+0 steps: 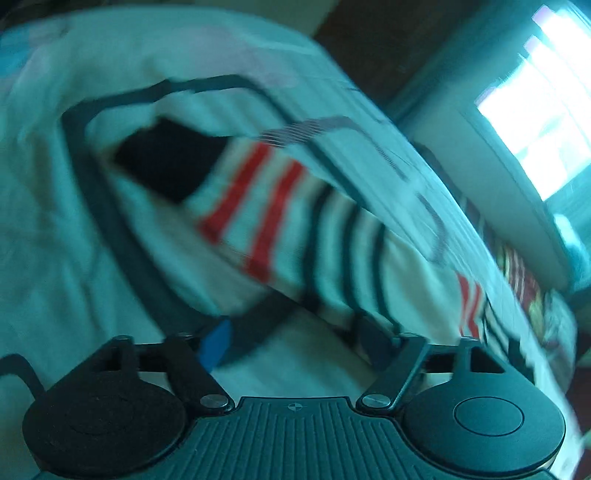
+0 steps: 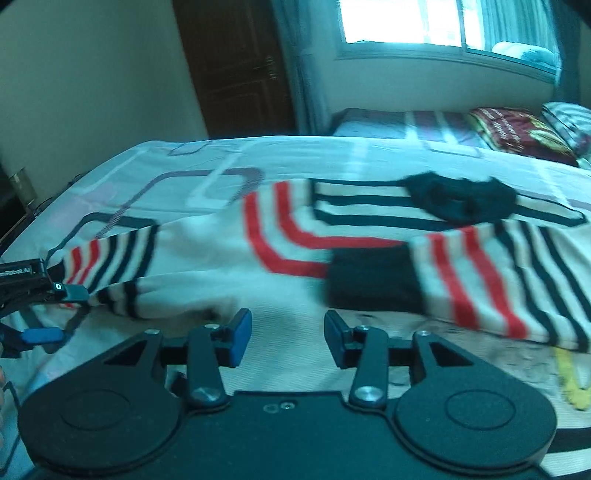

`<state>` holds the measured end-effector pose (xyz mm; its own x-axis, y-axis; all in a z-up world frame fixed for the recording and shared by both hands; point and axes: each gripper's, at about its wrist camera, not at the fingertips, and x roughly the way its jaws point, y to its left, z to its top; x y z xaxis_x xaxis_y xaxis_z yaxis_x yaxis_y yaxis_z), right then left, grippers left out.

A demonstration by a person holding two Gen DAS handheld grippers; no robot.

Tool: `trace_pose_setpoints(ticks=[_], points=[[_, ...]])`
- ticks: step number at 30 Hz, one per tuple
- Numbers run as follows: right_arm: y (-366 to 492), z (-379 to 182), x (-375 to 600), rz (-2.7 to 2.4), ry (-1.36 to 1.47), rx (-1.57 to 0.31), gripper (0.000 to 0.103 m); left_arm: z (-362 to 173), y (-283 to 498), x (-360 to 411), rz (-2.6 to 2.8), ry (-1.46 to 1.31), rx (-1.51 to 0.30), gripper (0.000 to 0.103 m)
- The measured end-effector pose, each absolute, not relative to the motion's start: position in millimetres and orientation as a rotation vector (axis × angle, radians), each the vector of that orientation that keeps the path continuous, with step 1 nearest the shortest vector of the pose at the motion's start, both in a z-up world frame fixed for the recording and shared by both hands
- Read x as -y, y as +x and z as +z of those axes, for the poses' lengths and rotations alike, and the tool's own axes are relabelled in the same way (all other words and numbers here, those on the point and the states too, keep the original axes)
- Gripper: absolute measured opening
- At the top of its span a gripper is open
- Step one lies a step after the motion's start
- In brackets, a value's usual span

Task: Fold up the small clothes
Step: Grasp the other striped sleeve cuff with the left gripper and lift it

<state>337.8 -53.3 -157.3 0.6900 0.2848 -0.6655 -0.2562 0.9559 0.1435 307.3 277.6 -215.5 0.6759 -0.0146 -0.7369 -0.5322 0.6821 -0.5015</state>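
Observation:
A white sweater (image 2: 295,236) with red and dark stripes lies spread on the bed, its black collar (image 2: 458,201) at the far side and one black cuff (image 2: 373,280) folded onto the body. My right gripper (image 2: 288,341) stands open just in front of the sweater's near edge, with nothing between its blue pads (image 2: 240,339). At the left edge my left gripper (image 2: 59,314) is at the end of the striped sleeve (image 2: 110,266), jaws apart. The left wrist view is blurred: the sweater (image 1: 288,221) hangs over my left gripper (image 1: 295,339) and hides one finger.
The bedsheet (image 2: 207,162) is pale with rounded-rectangle outlines. A dark red blanket (image 2: 517,133) and pillows lie at the far right under a bright window (image 2: 399,22). A wooden door (image 2: 236,74) stands behind. Something yellow (image 2: 576,384) lies at the near right. The bed's edge runs along the left.

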Motion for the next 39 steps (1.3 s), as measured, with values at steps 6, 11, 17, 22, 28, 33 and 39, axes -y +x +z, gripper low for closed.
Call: trace_pose_setpoints(ticks=[6,11,17,22,28,33,39], points=[[346,-161,28,0.300,0.009,-0.757,0.045,-233,313,-326,0.321,-0.929,-0.680,0.057],[350,-164,24,0.277,-0.008,-0.754,0.046,-240,333,-338,0.338,-0.976,-0.629,0.057],[354,-167,25,0.250,-0.026,-0.754,0.045,-242,343,-342,0.398,-1.020,-0.634,0.015],[355,-171,25,0.222,-0.041,-0.744,0.045,-195,342,-311,0.304,-0.821,-0.546,0.012],[355,-171,43,0.224,0.028,-0.779,0.044,-121,375,-211,-0.006,-0.531,-0.464,0.012],[336,-134,112,0.104,0.081,-0.677,0.045,-115,412,-80,-0.284,-0.361,-0.535,0.012],[313,-134,219,-0.112,0.125,-0.683,0.047,-161,434,79,-0.471,-0.015,-0.714,0.012]])
